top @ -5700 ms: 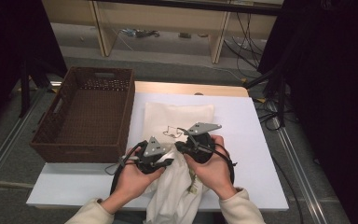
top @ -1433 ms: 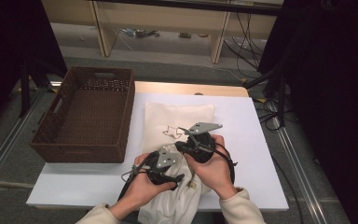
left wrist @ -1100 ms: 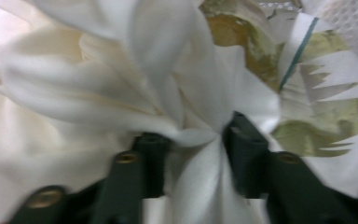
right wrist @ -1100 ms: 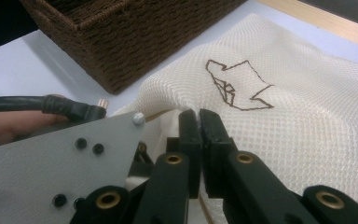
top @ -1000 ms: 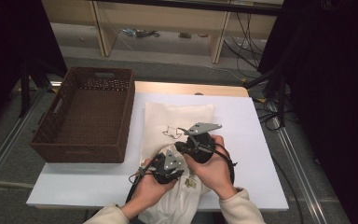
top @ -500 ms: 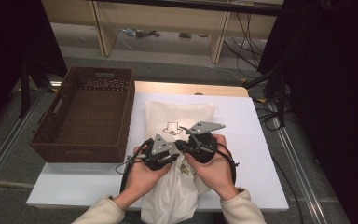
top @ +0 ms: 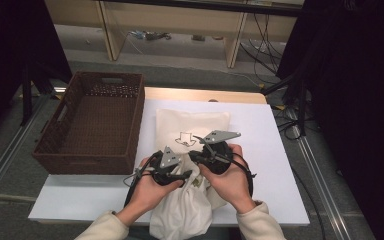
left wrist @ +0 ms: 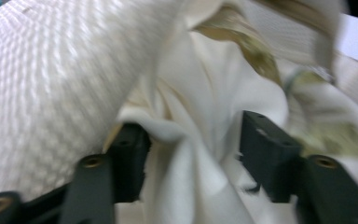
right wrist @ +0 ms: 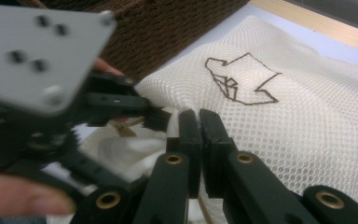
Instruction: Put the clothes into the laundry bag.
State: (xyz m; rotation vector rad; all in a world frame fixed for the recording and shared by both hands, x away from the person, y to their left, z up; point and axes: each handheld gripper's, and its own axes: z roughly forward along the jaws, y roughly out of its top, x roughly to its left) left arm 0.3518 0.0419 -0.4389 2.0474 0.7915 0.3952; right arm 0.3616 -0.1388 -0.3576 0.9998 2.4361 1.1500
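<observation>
A white mesh bag [top: 195,125] with a dark outline logo lies flat on the table. Its near edge is pinched by my right gripper [right wrist: 198,122], which is shut on the mesh [right wrist: 284,121]. A bunched white cloth [top: 185,210] hangs from the bag's mouth over the table's front edge. My left gripper [top: 182,175] sits just left of the right gripper [top: 195,156] at that mouth. Its jaws have just been opening and now stand apart in the left gripper view [left wrist: 193,144], with folds of the cloth [left wrist: 200,93] loose between them and mesh [left wrist: 51,84] to the left.
A brown wicker basket [top: 136,120] stands on the table's left side, close beside the bag. The white table top [top: 265,150] shows bare to the right of the hands. Shelving and cables lie on the floor beyond the far edge.
My left gripper moved away from the table's front edge toward the bag's mouth with the cloth, then its jaws came apart. The right gripper kept its place and its grip.
</observation>
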